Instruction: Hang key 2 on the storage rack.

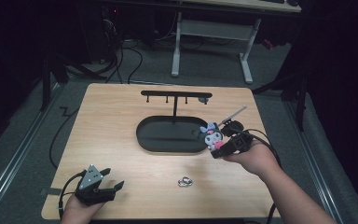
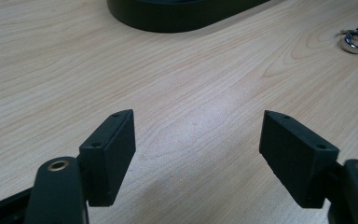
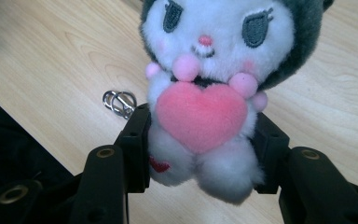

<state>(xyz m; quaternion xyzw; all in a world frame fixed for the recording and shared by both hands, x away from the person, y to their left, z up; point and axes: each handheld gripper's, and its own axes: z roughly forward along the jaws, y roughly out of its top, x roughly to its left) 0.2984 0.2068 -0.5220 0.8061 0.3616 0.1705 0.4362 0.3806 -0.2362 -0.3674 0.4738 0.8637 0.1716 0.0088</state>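
Wooden table (image 1: 121, 121) had plenty of bare surface on the left half and along the near edge. Black stand: oval base tray (image 1: 151, 137) sat mid-table, with an upright post and hook bar (image 1: 175, 94) above it. Metal key ring (image 1: 185, 181) lay alone on the wood near the front edge, well apart from both grippers and from the tray.

Left gripper (image 1: 103, 185) rested at the near left corner, close to the table edge, jaws spread wide with nothing between them. In the left gripper view (image 2: 198, 154) there was just bare wood between the pads, tray rim at top, key ring (image 2: 356, 39) far off at upper right.

Right gripper (image 1: 219, 148) was held just off the tray's right end, above the table. Jaws were clamped on the plush toy (image 1: 213, 134), squeezing its lower body from both sides; head and pink heart stuck out beyond the pads.

Right gripper view (image 3: 200, 154) gave the detail: plush toy (image 3: 205, 93) was white-faced with a dark hood, pads on its flanks, key ring (image 3: 119, 102) on the table behind it. High view showed a thin rod by the toy; whether attached I couldn't tell.
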